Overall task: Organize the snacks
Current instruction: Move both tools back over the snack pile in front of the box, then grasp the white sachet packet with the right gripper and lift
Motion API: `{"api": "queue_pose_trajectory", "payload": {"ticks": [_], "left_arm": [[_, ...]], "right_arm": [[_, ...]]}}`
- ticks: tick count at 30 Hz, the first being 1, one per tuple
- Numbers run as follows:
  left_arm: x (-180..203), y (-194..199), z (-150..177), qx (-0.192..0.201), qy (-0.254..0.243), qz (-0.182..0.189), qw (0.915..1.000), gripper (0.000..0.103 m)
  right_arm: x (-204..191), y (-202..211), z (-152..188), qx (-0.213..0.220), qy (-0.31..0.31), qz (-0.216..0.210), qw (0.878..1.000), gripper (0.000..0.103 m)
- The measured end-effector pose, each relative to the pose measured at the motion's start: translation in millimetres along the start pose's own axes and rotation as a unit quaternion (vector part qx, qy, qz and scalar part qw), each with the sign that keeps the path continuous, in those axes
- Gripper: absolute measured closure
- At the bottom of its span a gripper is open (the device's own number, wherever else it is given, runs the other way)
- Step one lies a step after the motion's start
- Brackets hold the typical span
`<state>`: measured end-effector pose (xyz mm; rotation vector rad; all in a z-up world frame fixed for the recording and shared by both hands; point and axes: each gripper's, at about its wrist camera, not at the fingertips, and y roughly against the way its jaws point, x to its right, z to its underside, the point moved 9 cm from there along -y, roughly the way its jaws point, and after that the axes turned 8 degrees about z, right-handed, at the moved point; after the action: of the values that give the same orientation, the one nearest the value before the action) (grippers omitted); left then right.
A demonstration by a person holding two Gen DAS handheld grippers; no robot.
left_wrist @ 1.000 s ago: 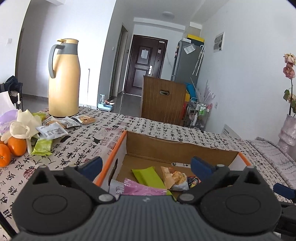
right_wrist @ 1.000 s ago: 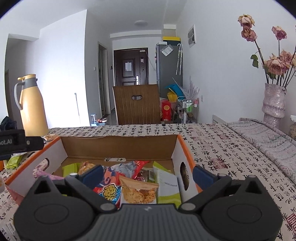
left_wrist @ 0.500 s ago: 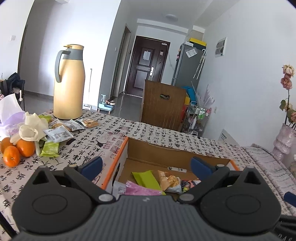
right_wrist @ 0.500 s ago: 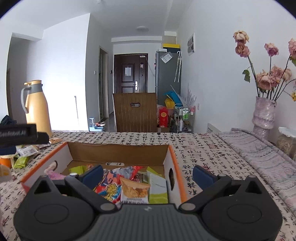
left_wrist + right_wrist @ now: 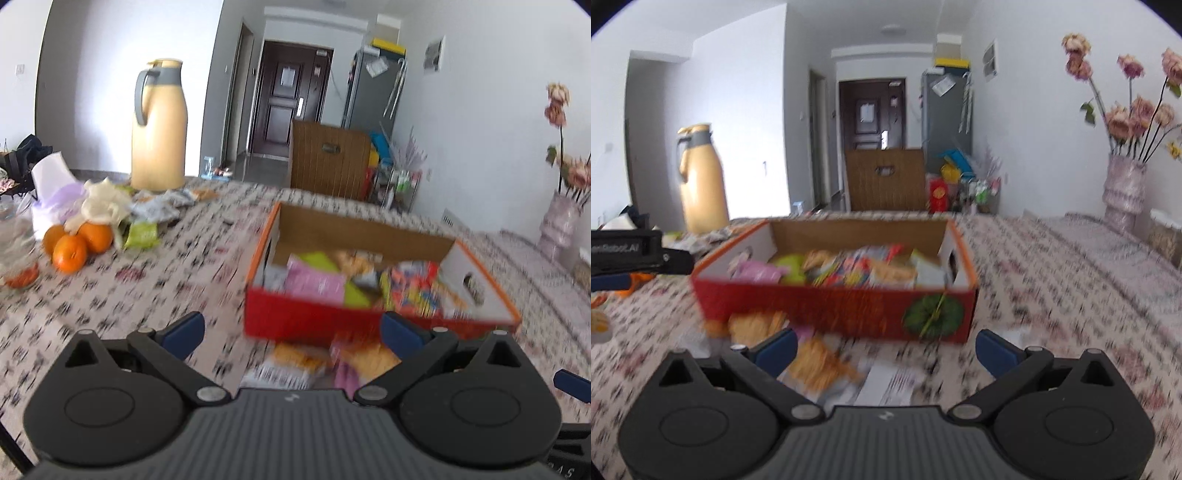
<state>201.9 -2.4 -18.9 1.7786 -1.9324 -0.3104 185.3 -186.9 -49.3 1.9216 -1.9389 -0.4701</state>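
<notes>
A red cardboard box [image 5: 314, 317] [image 5: 834, 306] with an orange rim stands on the patterned tablecloth, holding several snack packets [image 5: 314, 280] [image 5: 849, 266]. More snack packets [image 5: 306, 362] [image 5: 812, 362] lie on the cloth in front of the box. A further pile of packets [image 5: 147, 218] lies beside the oranges at the left. My left gripper [image 5: 291, 332] hovers open before the box, empty. My right gripper [image 5: 886, 347] is open and empty too, above the loose packets. Both views are blurred by motion.
A tall yellow thermos jug [image 5: 159, 125] [image 5: 701, 184] stands at the table's far left. Oranges [image 5: 74, 243] and a white bag [image 5: 51, 184] sit left. A vase of dried flowers [image 5: 1123, 188] stands right. A wooden chair back [image 5: 886, 177] is behind the table.
Both grippers have pulled back and up from over the box, so its red front wall and the loose packets before it have come into view. Both stayed open.
</notes>
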Motion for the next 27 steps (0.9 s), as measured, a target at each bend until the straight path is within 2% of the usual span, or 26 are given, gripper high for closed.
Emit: {"api": "queue_pose_trajectory", "payload": {"ticks": [6,8,14,18,21,22,27], "left_arm": [[-10,18,33,-0.019,0.007,-0.006,0.9998,0.000],[-13,21,41,-0.025,0.010,-0.009,0.9996,0.000],[-20,28,55,-0.039,0.009,-0.008,0.9992,0.000],[-26,32,57,-0.040,0.011,-0.013,0.9991,0.000],[-31,35,61,-0.040,0.023,-0.014,0.9988,0.000],[-32,36,63,-0.042,0.029,-0.015,0.9986,0.000],[-31,37,69,-0.049,0.042,0.002,0.9979,0.000]], "right_arm": [[-13,7,38,-0.038,0.006,-0.023,0.999,0.017],[-20,7,45,-0.047,0.013,-0.030,0.998,0.027],[-35,-1,51,-0.056,0.027,-0.027,0.998,0.029],[-48,-11,55,-0.073,0.061,-0.023,0.995,0.029],[-51,-10,55,-0.073,0.058,-0.042,0.995,0.037],[-52,-8,55,-0.072,0.058,-0.050,0.994,0.044],[-54,4,60,-0.060,0.066,-0.049,0.995,0.053]]}}
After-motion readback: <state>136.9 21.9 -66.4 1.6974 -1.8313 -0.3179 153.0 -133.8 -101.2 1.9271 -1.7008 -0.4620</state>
